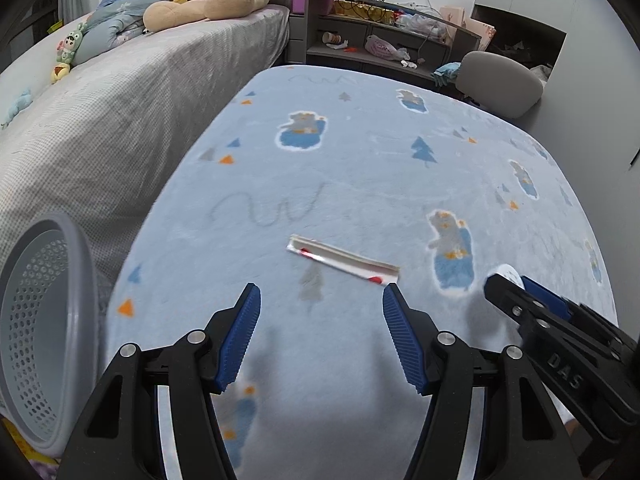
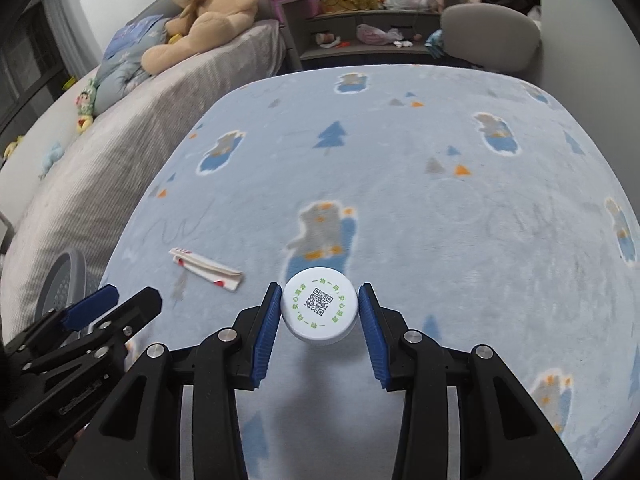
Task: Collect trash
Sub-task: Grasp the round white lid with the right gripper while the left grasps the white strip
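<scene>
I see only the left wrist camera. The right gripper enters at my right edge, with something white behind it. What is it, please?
Observer: A round white cap with a square printed code on its flat top, between the fingers of the right gripper.
Operator: Is it gripped already?
Observer: Yes, both blue pads press against its sides.
</scene>
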Motion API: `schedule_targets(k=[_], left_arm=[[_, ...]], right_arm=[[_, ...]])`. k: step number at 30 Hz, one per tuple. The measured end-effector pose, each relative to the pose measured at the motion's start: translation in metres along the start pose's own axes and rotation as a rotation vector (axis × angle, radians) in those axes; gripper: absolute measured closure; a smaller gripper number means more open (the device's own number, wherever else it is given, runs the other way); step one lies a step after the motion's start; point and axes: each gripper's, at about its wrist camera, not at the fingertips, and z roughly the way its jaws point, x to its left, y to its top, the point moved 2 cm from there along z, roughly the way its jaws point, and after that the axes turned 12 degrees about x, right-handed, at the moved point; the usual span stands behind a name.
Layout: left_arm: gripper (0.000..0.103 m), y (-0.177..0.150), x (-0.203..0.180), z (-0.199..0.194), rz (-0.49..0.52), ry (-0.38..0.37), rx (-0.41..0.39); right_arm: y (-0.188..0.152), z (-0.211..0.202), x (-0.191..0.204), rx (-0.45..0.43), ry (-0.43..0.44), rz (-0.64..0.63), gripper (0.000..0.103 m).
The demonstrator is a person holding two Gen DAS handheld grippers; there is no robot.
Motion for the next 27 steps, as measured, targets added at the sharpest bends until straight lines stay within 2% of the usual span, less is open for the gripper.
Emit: schedule_targets(k=[4, 8, 13, 16, 27], left_arm=[[0.042, 0.012, -0.016, 0.015, -0.012, 0.007, 0.011], [0.042, 0.022, -0.032, 0.033, 0.001, 0.052, 0.027], [0.042, 0.027, -0.039, 0.05, -0.008, 0.104, 0.056], [0.042, 0.022, -0.036, 0.054, -0.006, 0.137, 0.081], [0.042, -0.001, 0.006, 0.036, -0.04, 0.154, 0.099]], right_arm=[[0.007, -0.009, -0.027, -0.009, 0.025, 0.087, 0.064], [0.011, -0.018, -0.048, -0.023, 0.046, 0.152, 0.064], [0.012, -0.022, -0.054, -0.029, 0.062, 0.165, 0.064], [0.012, -0.024, -0.054, -0.033, 0.067, 0.163, 0.064], [0.011, -0.023, -0.048, -0.025, 0.079, 0.145, 0.064]])
